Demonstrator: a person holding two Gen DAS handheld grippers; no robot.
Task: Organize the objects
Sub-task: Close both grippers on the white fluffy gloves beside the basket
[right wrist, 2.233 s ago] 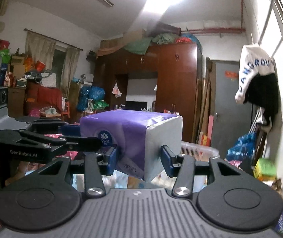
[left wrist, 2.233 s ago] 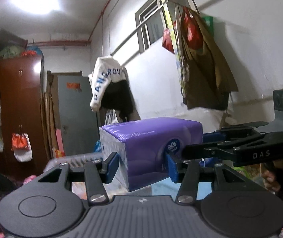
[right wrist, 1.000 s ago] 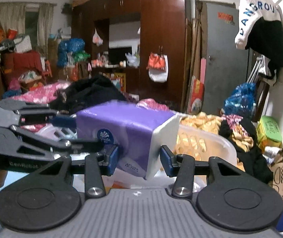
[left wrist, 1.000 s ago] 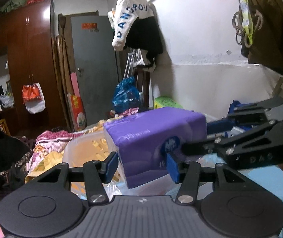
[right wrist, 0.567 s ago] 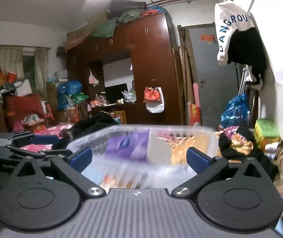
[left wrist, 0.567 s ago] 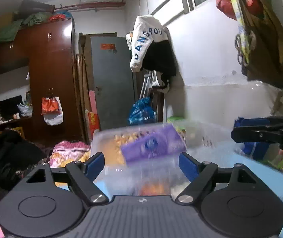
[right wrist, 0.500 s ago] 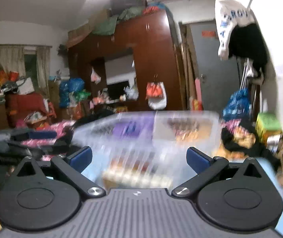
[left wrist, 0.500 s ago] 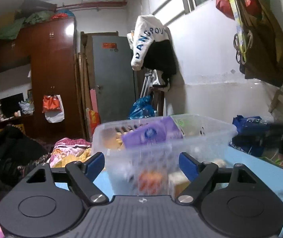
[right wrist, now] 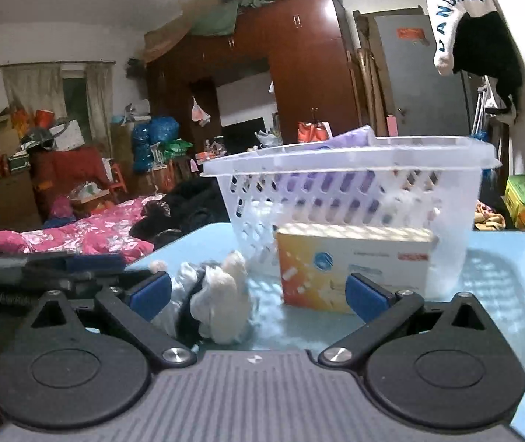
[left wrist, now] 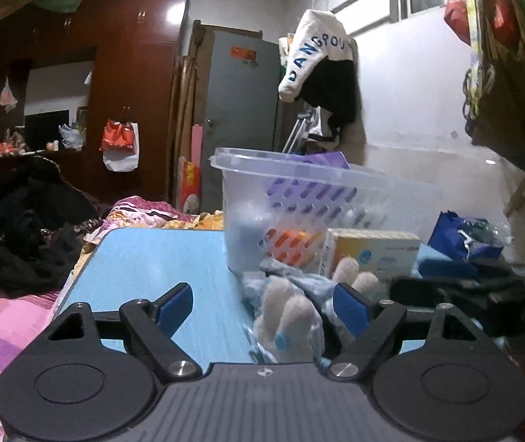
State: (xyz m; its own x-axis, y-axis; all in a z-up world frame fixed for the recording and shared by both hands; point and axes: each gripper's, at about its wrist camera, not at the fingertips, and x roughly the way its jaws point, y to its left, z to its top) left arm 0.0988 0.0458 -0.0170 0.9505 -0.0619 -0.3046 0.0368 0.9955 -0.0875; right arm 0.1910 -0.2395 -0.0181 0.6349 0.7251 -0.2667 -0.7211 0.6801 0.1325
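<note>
Right gripper (right wrist: pixel 258 291) low over blue table (right wrist: pixel 498 276), jaws spread wide, nothing between the pads. Clear perforated basket (right wrist: pixel 354 188) standing on table ahead, purple tissue pack (right wrist: pixel 350 138) poking above its rim. Yellow-and-white box (right wrist: pixel 350 272) lying just before basket, touching or nearly touching its wall. Small plush toy (right wrist: pixel 214 294), white and pale blue, on table near left pad. Left gripper (right wrist: pixel 78 269) visible at left edge, blurred. Wardrobe (right wrist: pixel 299 73) behind.
</note>
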